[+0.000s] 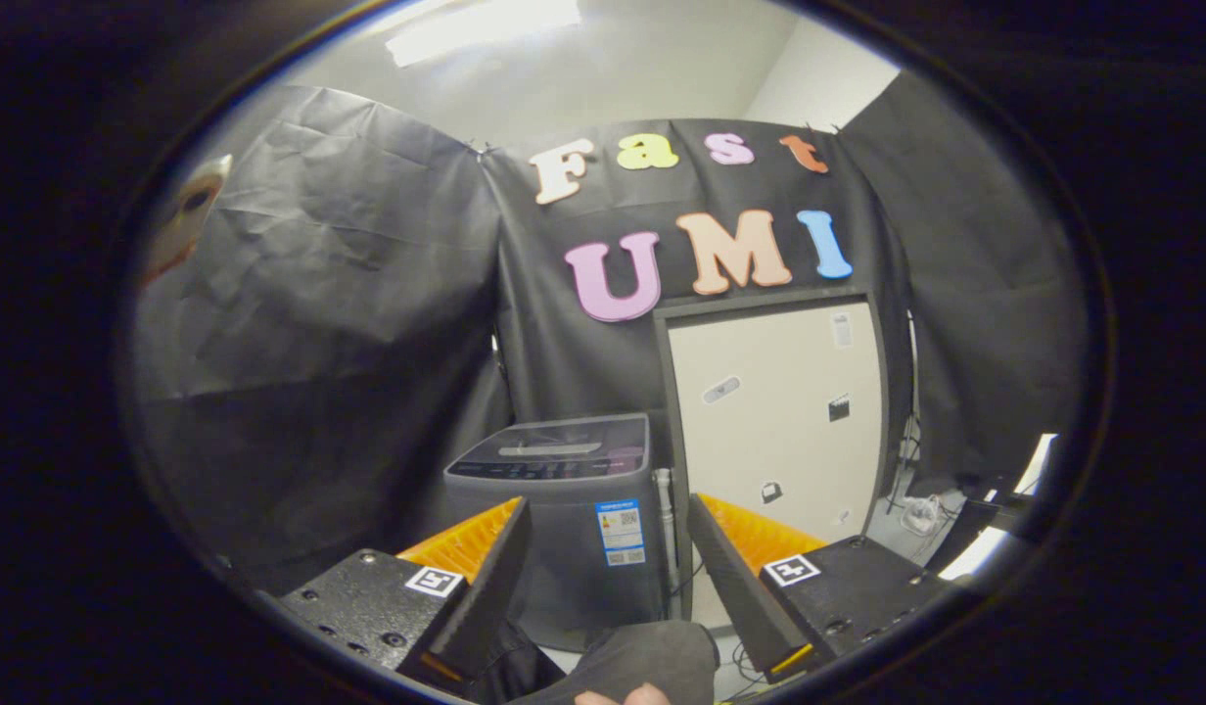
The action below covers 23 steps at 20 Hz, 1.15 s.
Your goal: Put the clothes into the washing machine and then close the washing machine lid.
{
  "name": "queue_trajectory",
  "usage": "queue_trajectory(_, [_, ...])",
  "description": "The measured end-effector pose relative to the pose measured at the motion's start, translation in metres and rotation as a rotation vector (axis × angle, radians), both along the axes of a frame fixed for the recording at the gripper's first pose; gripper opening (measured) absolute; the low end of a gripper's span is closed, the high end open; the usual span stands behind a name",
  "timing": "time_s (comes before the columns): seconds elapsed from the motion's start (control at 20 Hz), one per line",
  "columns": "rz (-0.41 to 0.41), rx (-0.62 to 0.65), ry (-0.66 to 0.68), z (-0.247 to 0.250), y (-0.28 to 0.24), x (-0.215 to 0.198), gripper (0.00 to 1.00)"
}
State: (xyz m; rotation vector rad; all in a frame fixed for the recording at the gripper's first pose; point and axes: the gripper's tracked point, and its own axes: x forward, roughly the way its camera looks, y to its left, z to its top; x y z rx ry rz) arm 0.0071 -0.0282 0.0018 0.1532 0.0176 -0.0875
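Washing machine [562, 509], lid [554, 448] lying flat and closed, beyond claw [608, 558] whose fingers stand apart on nothing; dark cloth [642, 661], possibly clothing, under a fingertip below them; whether laundry is inside cannot be told.

The gripper [608, 568] has two wedge-shaped fingers [486, 578] with ribbed inner pads, each mounted on a speckled black block with dark screws and a square black-and-white marker tag [434, 581]. The fingers stand wide apart.
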Motion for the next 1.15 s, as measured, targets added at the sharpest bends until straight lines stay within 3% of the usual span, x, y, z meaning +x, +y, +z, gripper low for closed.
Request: queue_trajectory(1.15, [-0.011, -0.030, 0.053, -0.0103, 0.0020, -0.0036, 0.96])
